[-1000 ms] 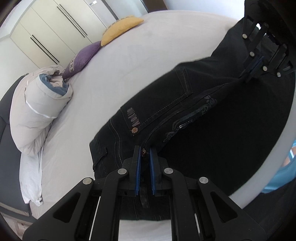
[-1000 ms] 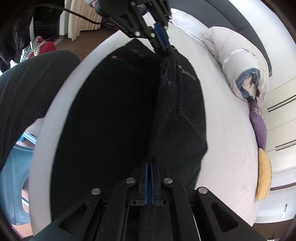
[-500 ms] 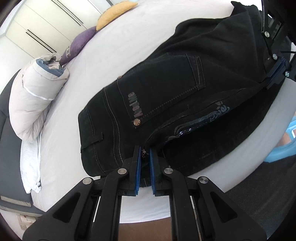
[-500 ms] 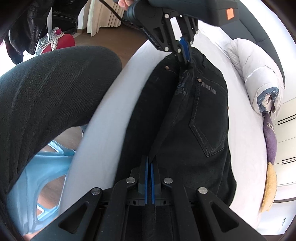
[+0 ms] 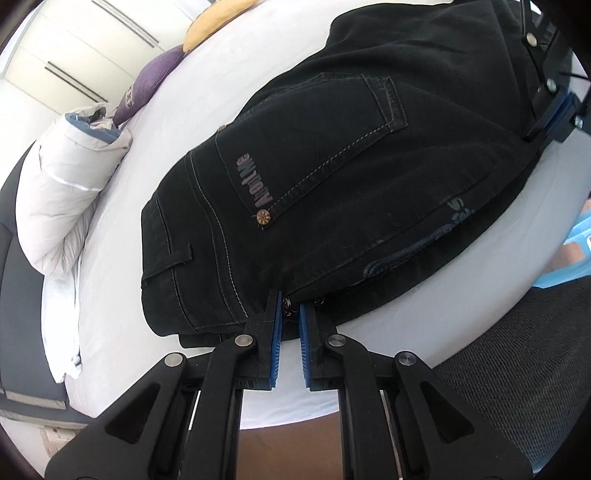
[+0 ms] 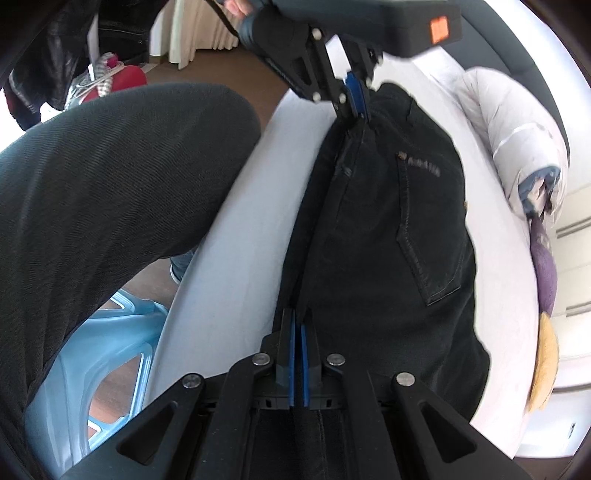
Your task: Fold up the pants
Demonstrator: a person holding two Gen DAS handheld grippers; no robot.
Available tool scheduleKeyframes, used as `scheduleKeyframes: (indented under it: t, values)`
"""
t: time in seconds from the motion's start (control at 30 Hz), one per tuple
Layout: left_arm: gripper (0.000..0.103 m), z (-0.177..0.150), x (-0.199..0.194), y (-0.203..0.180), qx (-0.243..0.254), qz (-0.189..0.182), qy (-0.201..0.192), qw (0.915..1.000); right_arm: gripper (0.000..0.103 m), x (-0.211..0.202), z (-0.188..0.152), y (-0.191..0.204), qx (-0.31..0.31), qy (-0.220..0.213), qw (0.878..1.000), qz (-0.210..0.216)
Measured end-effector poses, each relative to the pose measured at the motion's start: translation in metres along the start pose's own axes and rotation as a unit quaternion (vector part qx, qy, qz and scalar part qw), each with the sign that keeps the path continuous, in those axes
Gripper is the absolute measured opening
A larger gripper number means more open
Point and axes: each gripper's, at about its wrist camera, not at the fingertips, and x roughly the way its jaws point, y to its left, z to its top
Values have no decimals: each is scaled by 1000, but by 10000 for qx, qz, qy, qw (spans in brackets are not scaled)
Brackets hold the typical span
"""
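Black jeans [image 5: 332, 177] lie folded lengthwise on the white bed, back pocket and logo patch facing up. My left gripper [image 5: 291, 314] is at the waistband end; its blue pads stand slightly apart with the fabric edge between them. It also shows in the right wrist view [image 6: 356, 98] at the far end of the jeans [image 6: 388, 229]. My right gripper [image 6: 297, 332] is shut on the jeans' folded edge near the bed's edge. It also shows at the upper right of the left wrist view [image 5: 550, 118].
A rolled white duvet [image 5: 62, 184], a purple pillow [image 5: 151, 81] and a yellow pillow [image 5: 210, 22] lie further along the bed [image 5: 122, 280]. A person's dark-trousered leg [image 6: 110, 192] and a light blue plastic stool [image 6: 103, 373] are beside the bed's edge.
Both grippers pulled the jeans down and toward the bed's near edge. The top leg now lies flat over the lower one. The left pads have parted a little.
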Motion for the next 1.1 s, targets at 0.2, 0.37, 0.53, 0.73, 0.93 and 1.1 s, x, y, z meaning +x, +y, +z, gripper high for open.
scheduleKeyframes:
  t: [0.2,0.37,0.53,0.73,0.93,1.1]
  values:
    - [20,-5,-4,10,-44,-36,524,9986,6,4,-6,-10,504,-49,9986,158]
    - [20,-9,-30,47,-494,-98,556,9972,6,4,-10,-18,900,-160,9957,171]
    - [20,32,-50,63,-1341,-104,10,9909,7,-6,-19,-27,1702,-340,9846,212]
    - [20,100,-5,46,-1795,-278,-88,9833,25,-33,-52,-25,3112,-772,9456,557]
    - [20,95,29,4,-1217,15,409,9917,26,-79,-159,-30,5280,-1553,8295,949]
    - [20,78,18,-3,-1190,-105,557,9913,33,-97,-299,-33,7137,-1803,6742,599]
